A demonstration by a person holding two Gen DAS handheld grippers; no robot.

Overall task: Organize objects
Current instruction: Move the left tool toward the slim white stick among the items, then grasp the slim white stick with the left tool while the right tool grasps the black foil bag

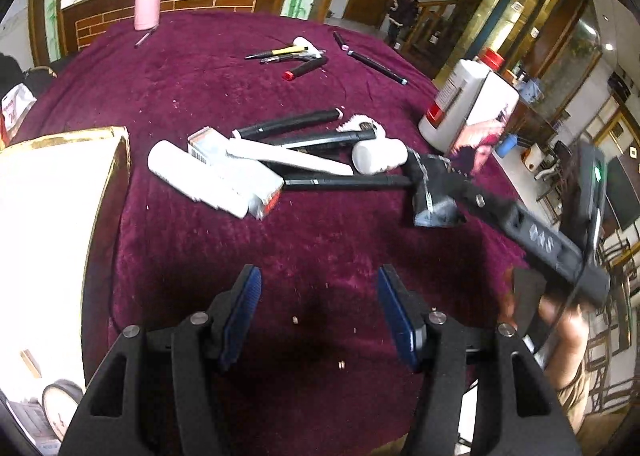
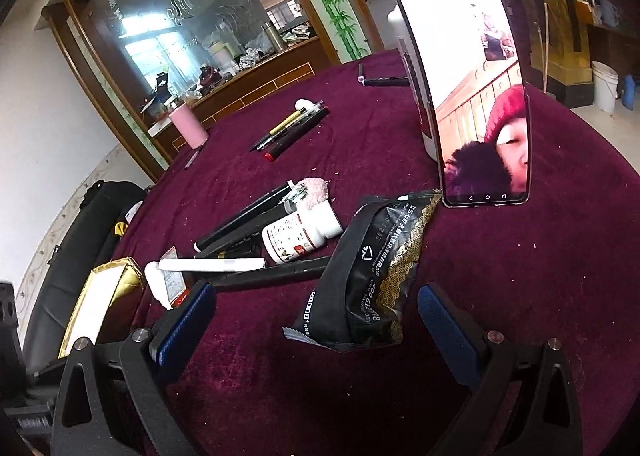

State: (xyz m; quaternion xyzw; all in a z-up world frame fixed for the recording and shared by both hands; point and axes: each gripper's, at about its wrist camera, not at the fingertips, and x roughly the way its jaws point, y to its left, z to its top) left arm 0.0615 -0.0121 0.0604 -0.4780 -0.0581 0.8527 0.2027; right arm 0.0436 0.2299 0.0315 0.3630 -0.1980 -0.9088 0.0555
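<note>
Loose items lie heaped on a maroon velvet tablecloth (image 1: pixel 200 96): white tubes (image 1: pixel 192 176), a small carton, black pens (image 1: pixel 288 124) and a white pill bottle (image 1: pixel 378 156) (image 2: pixel 300 234). My left gripper (image 1: pixel 320 312) hovers open over bare cloth in front of the heap, nothing between its blue pads. My right gripper (image 2: pixel 318 290) is open wide, with a black and gold packet (image 2: pixel 368 268) lying on the cloth between its pads, touching neither. In the left wrist view one of its fingers (image 1: pixel 504 214) reaches in from the right to that packet (image 1: pixel 434 196).
A gold-edged white box (image 1: pixel 60 216) (image 2: pixel 104 296) stands at the left. A lit phone (image 2: pixel 476 96) leans upright on a white red-capped bottle (image 1: pixel 460 104). Further back lie more pens (image 1: pixel 292 54) and a black marker (image 1: pixel 378 66). A pink tumbler (image 1: pixel 148 2) stands at the table's far edge.
</note>
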